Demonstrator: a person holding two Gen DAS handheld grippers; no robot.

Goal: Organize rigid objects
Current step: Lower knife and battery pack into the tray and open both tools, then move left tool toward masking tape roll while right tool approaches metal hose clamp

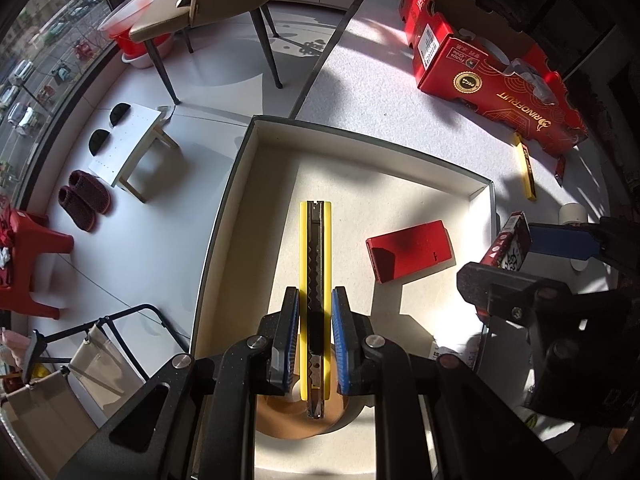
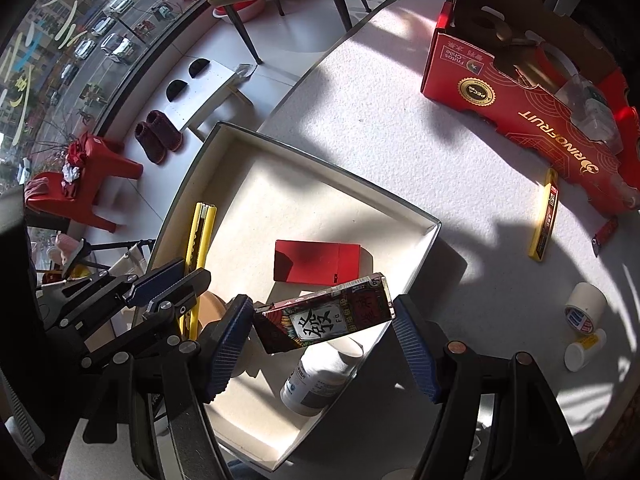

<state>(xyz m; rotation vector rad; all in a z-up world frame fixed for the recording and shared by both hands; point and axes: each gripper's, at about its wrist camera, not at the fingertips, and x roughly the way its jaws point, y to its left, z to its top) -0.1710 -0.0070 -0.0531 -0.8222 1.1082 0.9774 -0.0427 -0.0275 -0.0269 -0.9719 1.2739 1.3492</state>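
My left gripper point(image 1: 315, 292) is shut on a yellow utility knife point(image 1: 316, 248), which hangs over the left side of an open white-lined box point(image 1: 236, 200). A brown tape roll point(image 1: 296, 412) lies in the box below the knife. My right gripper point(image 2: 320, 303) is shut on a dark patterned card box point(image 2: 324, 314), held tilted above the near right part of the open box point(image 2: 320, 160). Inside the box lie a flat red case point(image 2: 316, 260) and a white bottle point(image 2: 316, 380). In the right wrist view the left gripper point(image 2: 186, 276) and the yellow knife point(image 2: 200, 232) show at the left.
On the white table stand a red fruit carton point(image 2: 520, 112), a yellow pack point(image 2: 546, 216), a small red item point(image 2: 606, 232), a white tape roll point(image 2: 584, 304) and a small white bottle point(image 2: 584, 350). The table edge runs left of the box; chair and stools stand on the floor.
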